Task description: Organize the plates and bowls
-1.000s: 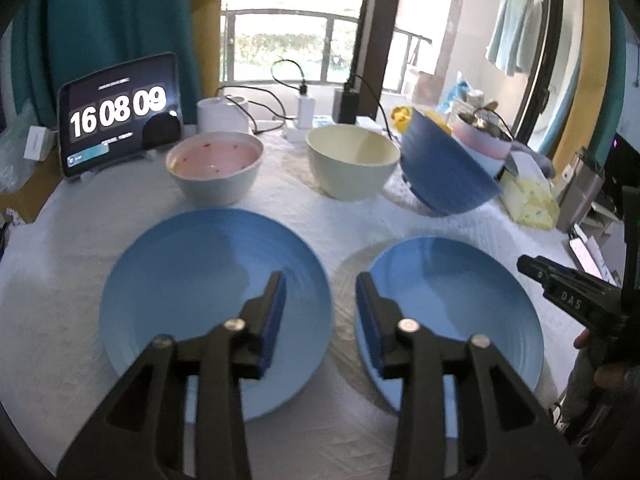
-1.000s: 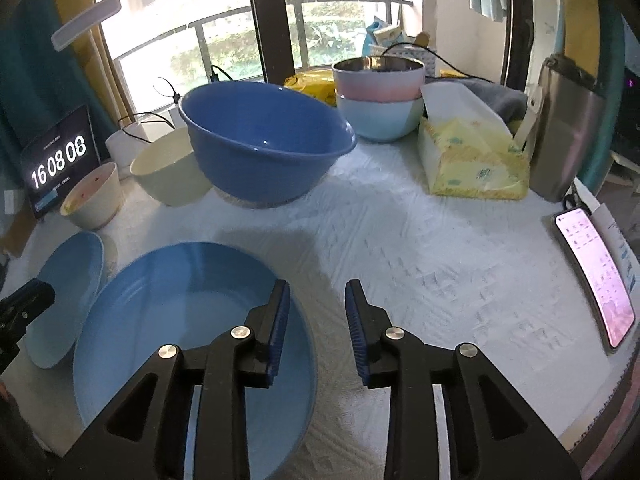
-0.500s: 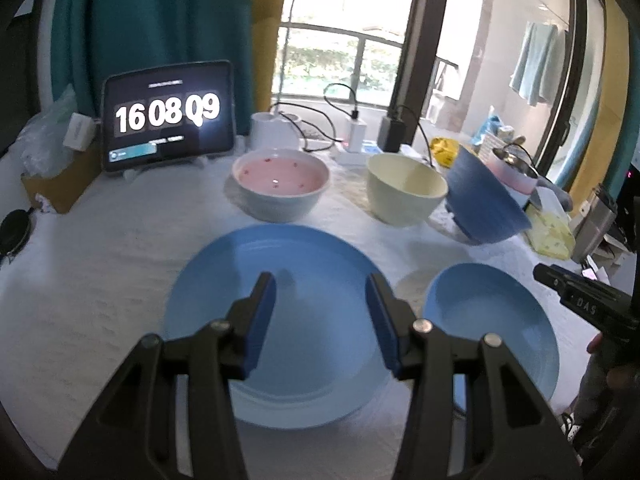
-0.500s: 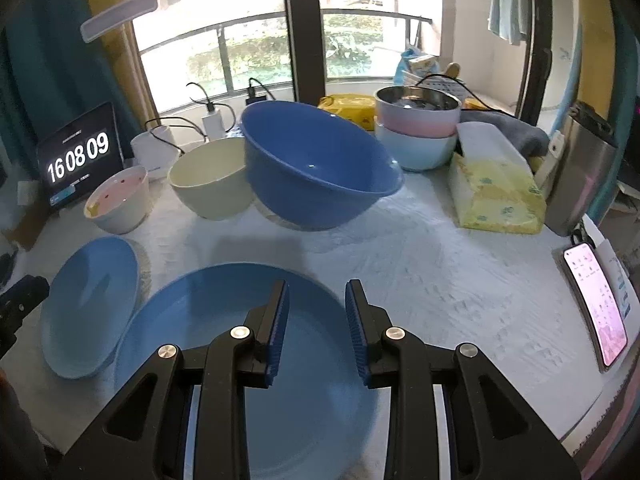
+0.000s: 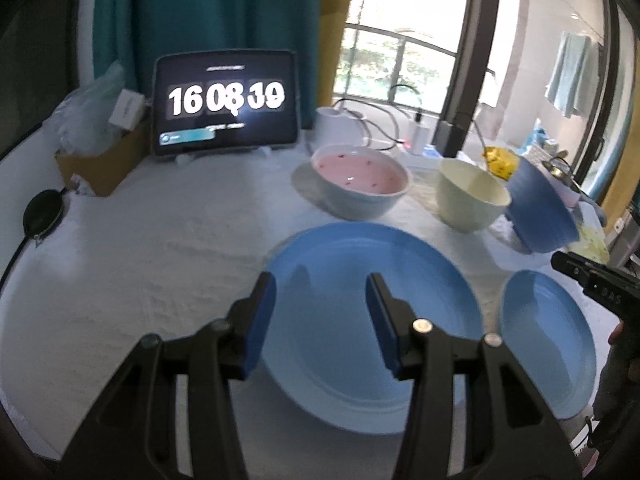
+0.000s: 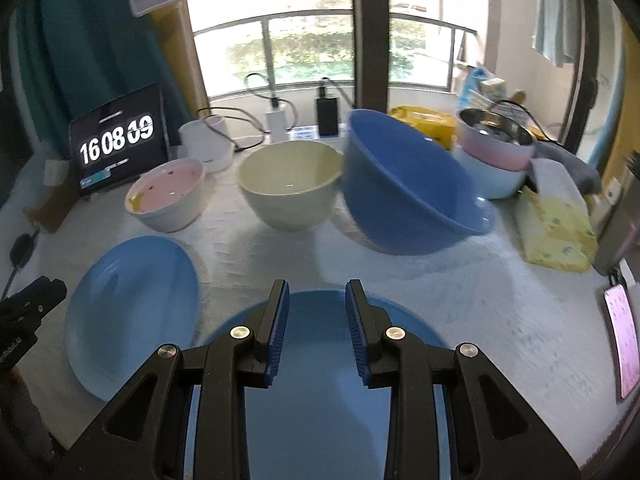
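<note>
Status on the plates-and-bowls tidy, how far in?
Barely started. Done: only a pink bowl nested in a pale blue one behind. In hand: nothing; left gripper and right gripper are open, each above a blue plate, gripping neither. Left: both plates lie apart unstacked; speckled bowl, cream bowl and big blue bowl stand separately.

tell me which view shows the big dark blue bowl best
The right wrist view: the dark blue bowl sits near centre, tilted, rim and inside visible. The left wrist view catches it only at the right edge, smaller, mostly its outer wall.
</note>
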`<state>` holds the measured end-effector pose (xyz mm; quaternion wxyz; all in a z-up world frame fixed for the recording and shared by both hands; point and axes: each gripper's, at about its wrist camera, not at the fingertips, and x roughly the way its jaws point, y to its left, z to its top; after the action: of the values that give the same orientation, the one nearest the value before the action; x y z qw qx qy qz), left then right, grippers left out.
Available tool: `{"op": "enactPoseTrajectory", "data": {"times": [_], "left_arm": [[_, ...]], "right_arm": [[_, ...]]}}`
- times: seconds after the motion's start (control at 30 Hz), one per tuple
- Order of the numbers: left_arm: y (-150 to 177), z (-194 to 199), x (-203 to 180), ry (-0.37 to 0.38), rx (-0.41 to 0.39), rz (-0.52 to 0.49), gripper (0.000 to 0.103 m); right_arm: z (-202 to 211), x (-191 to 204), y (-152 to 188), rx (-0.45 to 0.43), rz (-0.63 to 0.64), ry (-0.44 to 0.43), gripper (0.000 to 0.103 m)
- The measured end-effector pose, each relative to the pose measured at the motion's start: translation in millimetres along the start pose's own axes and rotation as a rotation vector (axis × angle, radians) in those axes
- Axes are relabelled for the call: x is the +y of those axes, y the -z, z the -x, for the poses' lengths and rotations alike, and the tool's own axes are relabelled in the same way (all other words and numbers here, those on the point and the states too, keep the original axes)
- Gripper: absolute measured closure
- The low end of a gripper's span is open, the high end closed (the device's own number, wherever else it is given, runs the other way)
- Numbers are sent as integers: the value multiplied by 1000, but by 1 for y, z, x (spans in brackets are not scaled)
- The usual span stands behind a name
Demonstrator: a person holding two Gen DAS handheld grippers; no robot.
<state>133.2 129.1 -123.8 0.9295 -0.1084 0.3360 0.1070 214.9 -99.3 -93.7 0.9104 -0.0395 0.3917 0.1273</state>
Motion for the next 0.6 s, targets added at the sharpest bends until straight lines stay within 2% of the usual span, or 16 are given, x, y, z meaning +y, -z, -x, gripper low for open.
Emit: {"op": "enactPoseTrajectory", "data": {"times": [0.2,0.33,0.6], "left_arm": [[4,-12,24,-30,20,47,54],[8,-21,32,-32,44,54,54],[14,-36,37,-27,86,72,54]], "right_arm": [[-14,27,-4,28,47,-42,71],[-25,41,-5,53,67,-76,62],[-44,63,-6,112,89,-119,62]]}}
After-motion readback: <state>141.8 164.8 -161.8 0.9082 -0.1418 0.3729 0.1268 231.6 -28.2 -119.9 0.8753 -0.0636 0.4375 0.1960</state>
